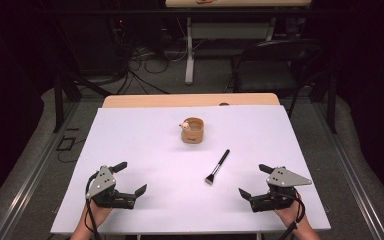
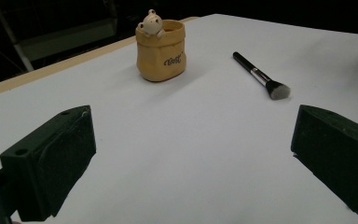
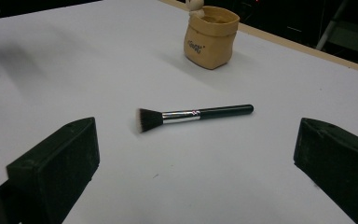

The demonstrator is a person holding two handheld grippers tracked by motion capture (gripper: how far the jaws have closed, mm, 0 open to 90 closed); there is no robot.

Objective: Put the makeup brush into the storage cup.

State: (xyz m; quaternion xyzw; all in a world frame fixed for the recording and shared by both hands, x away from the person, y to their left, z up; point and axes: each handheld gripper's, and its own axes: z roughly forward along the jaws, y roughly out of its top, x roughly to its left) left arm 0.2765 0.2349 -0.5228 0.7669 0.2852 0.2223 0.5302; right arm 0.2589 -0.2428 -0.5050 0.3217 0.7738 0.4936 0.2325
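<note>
A black-handled makeup brush (image 1: pixel 218 166) with a silver ferrule lies flat on the white table cover (image 1: pixel 145 145), bristles toward me. Farther back stands a tan sack-shaped pot (image 1: pixel 192 131) with a small bear figure on its rim. My left gripper (image 1: pixel 132 178) rests near the front left edge, jaws wide open and empty; its view shows the pot (image 2: pixel 161 50) ahead and the brush (image 2: pixel 260 75) to the right. My right gripper (image 1: pixel 256 181) sits at the front right, open and empty, with the brush (image 3: pixel 193 115) lying just ahead of its jaws and the pot (image 3: pixel 210 37) beyond.
The white cover leaves a strip of wooden tabletop (image 1: pixel 190 100) bare at the far edge. Behind the table stand a dark chair (image 1: pixel 272 65) and a white-legged table (image 1: pixel 190 45), with cables on the floor.
</note>
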